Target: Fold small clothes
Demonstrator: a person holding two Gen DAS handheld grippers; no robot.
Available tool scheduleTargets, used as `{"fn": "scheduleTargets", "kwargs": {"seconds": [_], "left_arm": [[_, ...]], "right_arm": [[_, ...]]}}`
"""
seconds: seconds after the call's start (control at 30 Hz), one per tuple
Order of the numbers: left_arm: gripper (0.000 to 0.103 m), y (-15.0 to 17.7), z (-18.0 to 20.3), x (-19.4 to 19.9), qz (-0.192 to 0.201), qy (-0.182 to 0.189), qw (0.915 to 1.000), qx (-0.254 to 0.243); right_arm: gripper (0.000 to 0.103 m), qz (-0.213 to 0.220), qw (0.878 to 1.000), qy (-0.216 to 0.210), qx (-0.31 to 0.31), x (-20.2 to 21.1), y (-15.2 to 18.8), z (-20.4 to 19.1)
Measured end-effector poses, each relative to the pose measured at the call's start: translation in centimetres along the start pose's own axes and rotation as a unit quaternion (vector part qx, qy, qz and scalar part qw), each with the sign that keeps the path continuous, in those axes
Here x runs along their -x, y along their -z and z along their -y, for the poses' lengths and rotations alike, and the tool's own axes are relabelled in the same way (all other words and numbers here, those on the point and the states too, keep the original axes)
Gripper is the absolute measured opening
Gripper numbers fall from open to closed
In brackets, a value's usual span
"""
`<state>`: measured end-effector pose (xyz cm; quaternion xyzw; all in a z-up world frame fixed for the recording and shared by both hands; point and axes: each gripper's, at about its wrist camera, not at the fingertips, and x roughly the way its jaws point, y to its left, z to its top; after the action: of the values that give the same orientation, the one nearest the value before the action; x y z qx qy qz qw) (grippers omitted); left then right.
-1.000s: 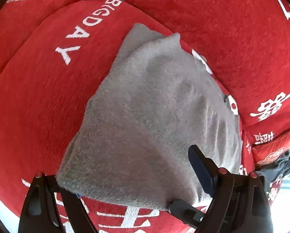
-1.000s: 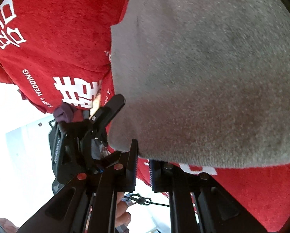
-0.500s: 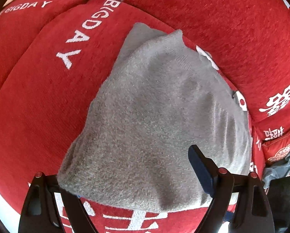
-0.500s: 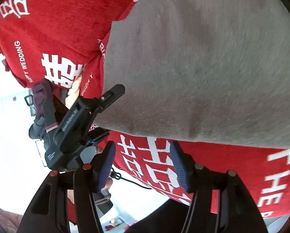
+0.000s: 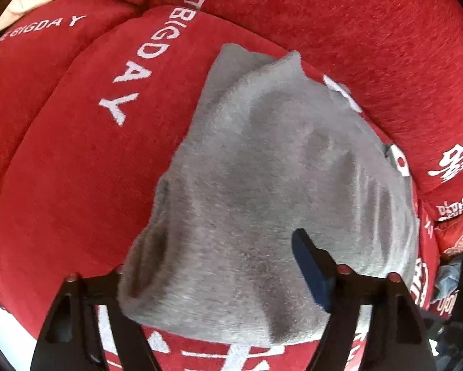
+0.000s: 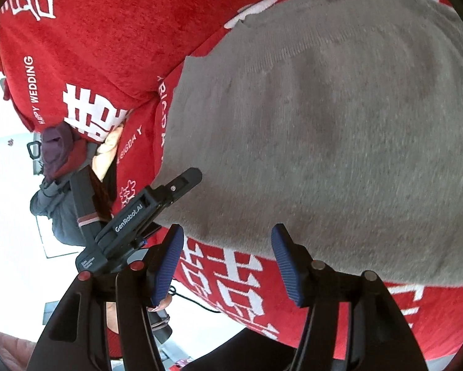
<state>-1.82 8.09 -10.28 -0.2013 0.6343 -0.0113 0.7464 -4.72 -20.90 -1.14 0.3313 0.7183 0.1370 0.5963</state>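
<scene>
1. The right gripper (image 6: pixel 227 259) stands open and empty, just off the near edge of the garment (image 6: pixel 339 142); its jaws have just been opening, with nothing between them.
2. The left gripper (image 5: pixel 213 275) straddles the garment's near left corner, jaws closing in. The left finger is hidden under the cloth, so I cannot tell whether the pads press yet.
3. The garment, grey knit, lies folded on the red cover (image 5: pixel 76 160).
4. Step in hand, I judge: a fold just laid down and released by the right.
5. Next calls for a firm left pinch and a fresh right grasp on the garment's edge.
</scene>
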Motion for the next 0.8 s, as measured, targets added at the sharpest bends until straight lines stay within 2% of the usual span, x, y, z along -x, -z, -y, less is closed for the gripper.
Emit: {"fn": "scheduleTargets", "kwargs": {"seconds": [0.17, 0.23, 0.3, 0.37, 0.43, 0.53, 0.67, 0.8], "left_arm": [[0.054, -0.3, -0.8, 0.2, 0.005, 0.004, 1.0, -0.003], [0.035, -0.5, -1.0, 0.2, 0.007, 0.011, 0.9999, -0.004], [0.022, -0.6, -1.0, 0.2, 0.01, 0.016, 0.9998, -0.009], [0.018, -0.6, -0.3, 0.7, 0.023, 0.004, 0.9993, -0.03], [0.015, -0.2, 1.1, 1.3, 0.044, -0.019, 0.996, -0.076], [0.015, 0.9, 3.7, 2.4, 0.08, -0.053, 0.9817, -0.164], [0.015, 2.9, 6.8, 3.3, 0.121, -0.08, 0.9472, -0.286], [0.015, 3.5, 7.9, 3.7, 0.135, -0.084, 0.9327, -0.324]], "right_arm": [[0.064, 0.002, 1.0, 0.013, 0.008, 0.3, -1.2, -0.2], [0.064, 0.005, 1.0, 0.017, 0.012, 0.5, -1.7, -0.4], [0.065, 0.008, 1.0, 0.022, 0.017, 0.8, -2.4, -0.5], [0.066, 0.008, 0.999, 0.027, 0.023, 0.9, -3.3, -0.8], [0.067, 0.005, 0.999, 0.032, 0.029, 0.9, -3.9, -1.1], [0.068, -0.005, 0.998, 0.039, 0.043, 0.6, -5.2, -1.9], [0.07, -0.026, 0.996, 0.047, 0.075, -0.3, -7.2, -4.0], [0.075, -0.055, 0.992, 0.048, 0.107, -1.6, -9.7, -6.9]]}}
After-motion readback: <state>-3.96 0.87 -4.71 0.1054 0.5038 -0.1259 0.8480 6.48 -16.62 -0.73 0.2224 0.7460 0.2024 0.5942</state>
